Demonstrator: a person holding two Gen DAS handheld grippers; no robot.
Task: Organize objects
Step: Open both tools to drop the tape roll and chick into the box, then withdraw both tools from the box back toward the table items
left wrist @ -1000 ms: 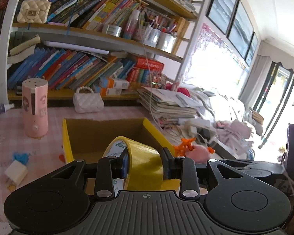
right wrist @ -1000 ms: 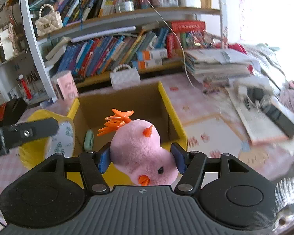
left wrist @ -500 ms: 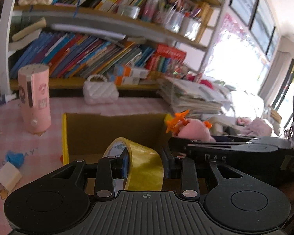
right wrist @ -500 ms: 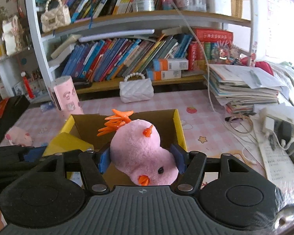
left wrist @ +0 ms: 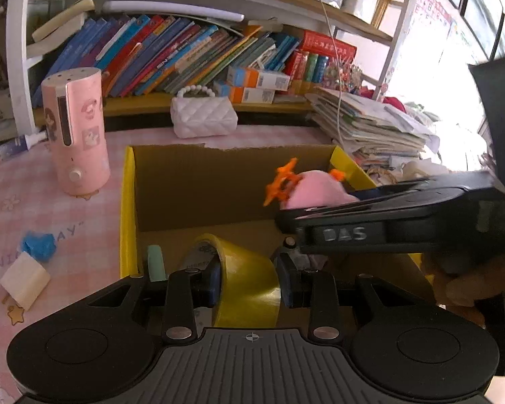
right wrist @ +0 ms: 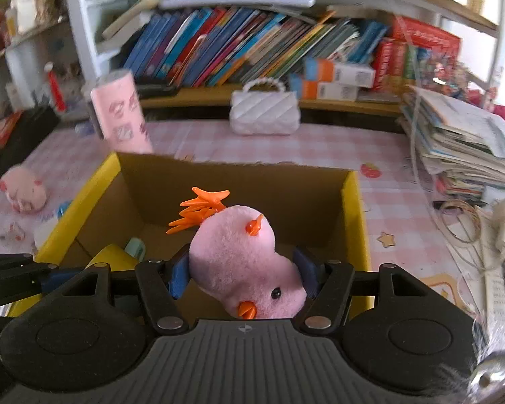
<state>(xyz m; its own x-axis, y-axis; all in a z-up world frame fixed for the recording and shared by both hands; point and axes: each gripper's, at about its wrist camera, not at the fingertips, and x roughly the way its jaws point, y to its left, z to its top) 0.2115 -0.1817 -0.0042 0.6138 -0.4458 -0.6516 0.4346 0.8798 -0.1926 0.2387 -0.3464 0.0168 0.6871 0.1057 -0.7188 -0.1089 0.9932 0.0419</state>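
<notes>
My left gripper (left wrist: 249, 284) is shut on a roll of yellow tape (left wrist: 244, 286) and holds it over the near part of an open yellow cardboard box (left wrist: 128, 208). A pink plush chick (right wrist: 242, 262) with orange spikes sits clamped in my right gripper (right wrist: 242, 271), above the same box (right wrist: 355, 215). In the left wrist view the chick (left wrist: 314, 190) and the right gripper's black body come in from the right over the box. A mint green object (left wrist: 155, 262) lies on the box floor by the left wall.
A pink cylinder (left wrist: 75, 131) and a white quilted purse (left wrist: 203, 118) stand behind the box, below shelves of books. A blue scrap (left wrist: 37, 245), a white block (left wrist: 25, 281) and a pink plush pig (right wrist: 23, 190) lie left of the box. Stacked papers (right wrist: 461, 144) and cables fill the right.
Both grippers have dropped and closed in over the box. The right gripper with the chick swung in from the right and now hangs over the box beside the tape.
</notes>
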